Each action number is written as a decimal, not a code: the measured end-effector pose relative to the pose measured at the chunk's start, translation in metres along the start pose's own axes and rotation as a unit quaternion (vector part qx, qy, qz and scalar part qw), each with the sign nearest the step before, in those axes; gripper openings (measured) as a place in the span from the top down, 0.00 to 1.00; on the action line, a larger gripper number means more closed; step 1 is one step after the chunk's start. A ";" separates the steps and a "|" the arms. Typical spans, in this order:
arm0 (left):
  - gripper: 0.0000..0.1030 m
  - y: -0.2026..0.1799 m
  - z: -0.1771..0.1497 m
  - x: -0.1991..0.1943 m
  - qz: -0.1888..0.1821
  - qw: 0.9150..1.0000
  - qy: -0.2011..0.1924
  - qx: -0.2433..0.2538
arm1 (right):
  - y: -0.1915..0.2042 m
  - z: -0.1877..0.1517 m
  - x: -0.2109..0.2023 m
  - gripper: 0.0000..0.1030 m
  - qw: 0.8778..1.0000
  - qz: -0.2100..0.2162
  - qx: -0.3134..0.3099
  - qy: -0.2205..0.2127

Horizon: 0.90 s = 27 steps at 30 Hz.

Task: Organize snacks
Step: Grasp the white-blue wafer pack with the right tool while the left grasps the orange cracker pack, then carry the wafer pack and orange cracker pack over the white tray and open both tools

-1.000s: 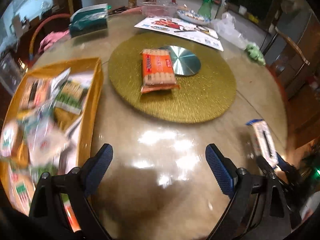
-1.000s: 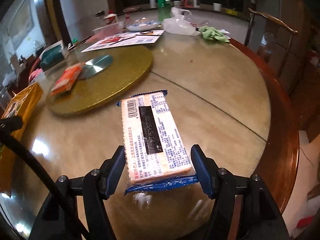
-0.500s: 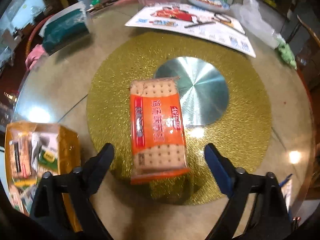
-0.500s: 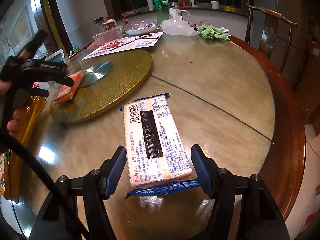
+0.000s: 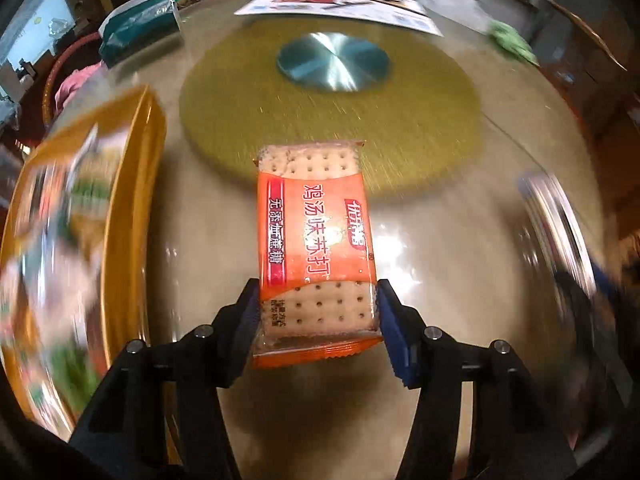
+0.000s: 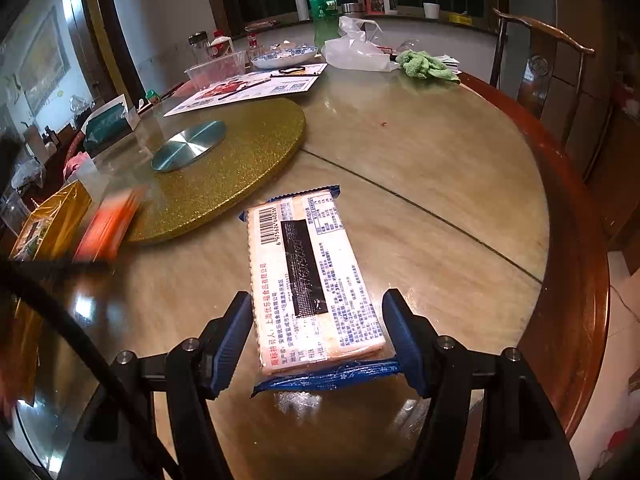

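Observation:
My left gripper [image 5: 318, 312] is shut on an orange cracker pack [image 5: 316, 236] and holds it above the table, off the gold turntable [image 5: 328, 116]. The same pack shows as an orange blur in the right wrist view [image 6: 108, 228]. My right gripper [image 6: 320, 328] is shut on a blue-and-white cracker pack [image 6: 312, 280], label side up, held just over the table. A yellow tray [image 5: 136, 200] with several snack packs lies at the left, blurred; it also shows in the right wrist view [image 6: 56, 216].
The gold turntable [image 6: 240, 164] has a silver disc [image 6: 188, 144] at its centre. Behind it lie a printed sheet [image 6: 248, 88], a plastic tub [image 6: 216, 70], a plate, a plastic bag [image 6: 356, 50], a green cloth [image 6: 424, 66] and a bottle. A chair [image 6: 540, 68] stands at the right.
My left gripper closed on the orange pack, lifted it off the turntable and drew it back toward the tray side. My right gripper still holds the blue-and-white pack, nearly still.

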State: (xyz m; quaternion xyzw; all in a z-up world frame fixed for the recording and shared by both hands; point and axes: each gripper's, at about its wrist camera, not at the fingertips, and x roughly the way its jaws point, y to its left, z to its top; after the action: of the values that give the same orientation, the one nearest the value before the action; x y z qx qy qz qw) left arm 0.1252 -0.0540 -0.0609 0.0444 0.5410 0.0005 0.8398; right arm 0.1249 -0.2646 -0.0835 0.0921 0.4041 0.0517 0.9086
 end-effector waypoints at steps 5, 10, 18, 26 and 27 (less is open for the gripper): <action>0.43 -0.011 -0.068 -0.027 -0.016 1.000 -0.013 0.009 | 0.005 -0.001 0.001 0.34 1.000 -0.011 -0.010 0.003; 0.30 -0.012 -0.077 -0.030 -0.014 1.000 -0.013 0.019 | 0.016 0.000 0.005 0.33 0.999 -0.032 -0.042 0.011; 0.33 -0.010 -0.061 -0.022 -0.014 0.999 -0.038 0.003 | 0.017 0.000 0.005 0.37 0.998 -0.035 -0.050 0.011; 0.44 -0.013 -0.079 -0.028 0.003 0.997 -0.074 -0.002 | 0.025 -0.014 -0.007 0.46 0.997 -0.022 -0.071 0.006; 0.44 -0.013 -0.083 -0.029 0.004 0.997 -0.080 0.001 | 0.027 -0.016 -0.008 0.47 0.997 -0.016 -0.077 0.004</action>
State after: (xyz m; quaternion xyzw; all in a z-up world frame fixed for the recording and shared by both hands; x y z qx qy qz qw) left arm 0.0371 -0.0623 -0.0697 0.0473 0.4717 -0.0004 0.8805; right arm 0.1074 -0.2374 -0.0824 0.0155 0.4038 0.0685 0.9121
